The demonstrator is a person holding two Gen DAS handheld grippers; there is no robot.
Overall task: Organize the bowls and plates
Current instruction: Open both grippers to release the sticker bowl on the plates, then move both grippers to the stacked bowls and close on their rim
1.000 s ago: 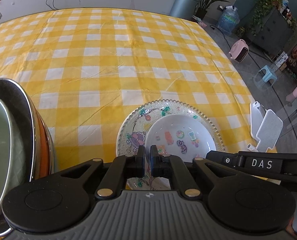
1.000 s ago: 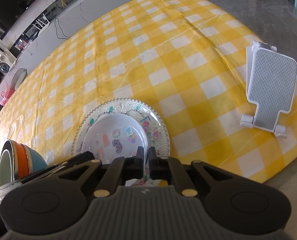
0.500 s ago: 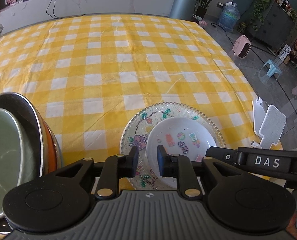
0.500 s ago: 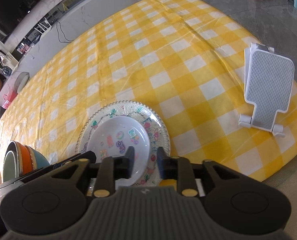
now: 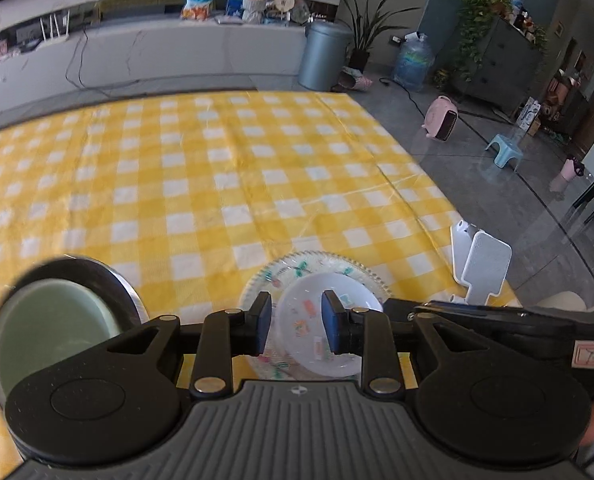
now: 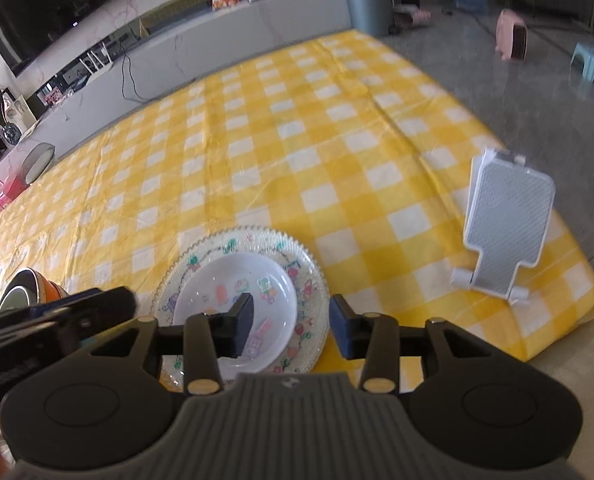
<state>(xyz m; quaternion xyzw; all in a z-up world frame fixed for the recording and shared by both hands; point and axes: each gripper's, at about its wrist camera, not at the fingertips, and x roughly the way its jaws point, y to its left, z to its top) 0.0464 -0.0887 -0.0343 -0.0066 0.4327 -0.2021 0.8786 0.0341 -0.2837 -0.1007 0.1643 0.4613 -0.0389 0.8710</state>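
A small white plate with cartoon prints (image 6: 233, 292) lies stacked on a larger clear patterned plate (image 6: 305, 292) near the table's front edge; both also show in the left wrist view, the small plate (image 5: 329, 312) on the large plate (image 5: 317, 266). A stack of nested bowls (image 5: 57, 320), pale green innermost, stands to the left; it also shows in the right wrist view (image 6: 29, 288). My left gripper (image 5: 296, 322) is open and empty above the plates. My right gripper (image 6: 291, 322) is open and empty above the plates' right side.
A white and grey phone stand (image 6: 505, 224) sits near the table's right front corner, also in the left wrist view (image 5: 483, 268). The yellow checked tablecloth (image 6: 297, 120) stretches back to a counter. Floor with a stool and a heater lies to the right.
Both grippers went from shut to open and lifted back from the plates. The views now tilt up and show more of the room.
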